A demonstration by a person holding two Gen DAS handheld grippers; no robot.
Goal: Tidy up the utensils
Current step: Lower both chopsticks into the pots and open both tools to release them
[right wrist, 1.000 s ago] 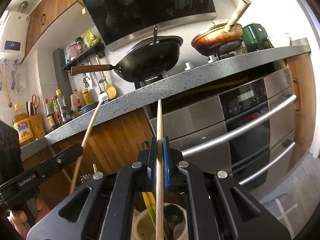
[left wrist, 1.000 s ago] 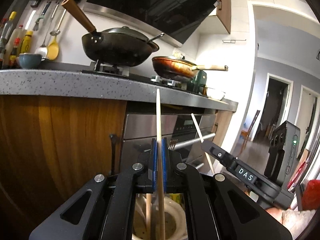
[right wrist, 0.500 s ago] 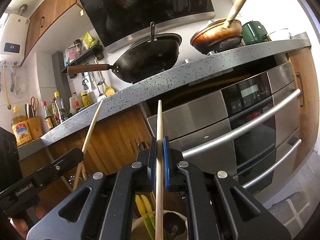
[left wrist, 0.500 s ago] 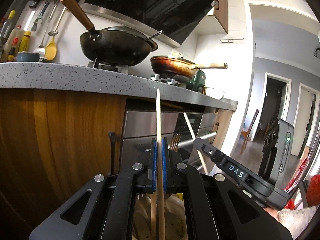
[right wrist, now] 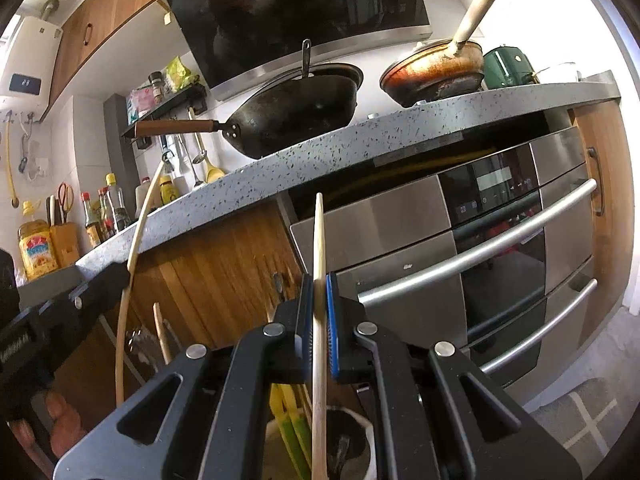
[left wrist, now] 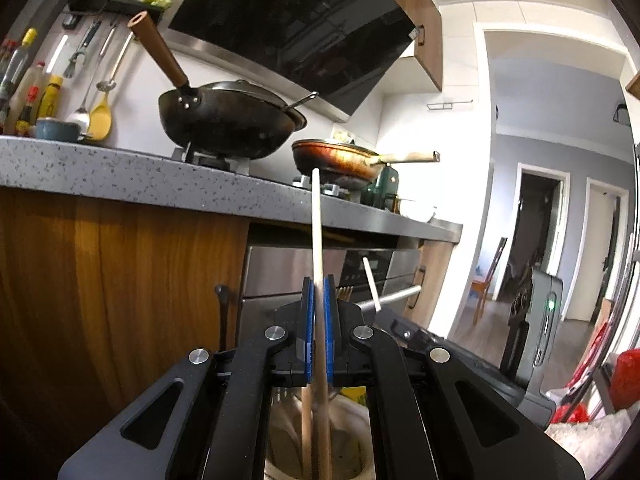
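Gripping one chopstick each, the left gripper [left wrist: 318, 312] and right gripper [right wrist: 319, 312] were clamped shut on the left chopstick [left wrist: 317, 232] and right chopstick [right wrist: 318, 248]. Both had sunk lower than a second earlier, tips inside the white holder [left wrist: 352, 440]; release looked imminent.

Home kitchen: speckled stone countertop [left wrist: 120, 176] ahead, black wok [left wrist: 228, 124] and frying pan [left wrist: 336, 158] on hob, range hood [left wrist: 296, 28] above, built-in oven [right wrist: 480, 248], hanging ladles [left wrist: 100, 80], sauce bottles [right wrist: 104, 212].
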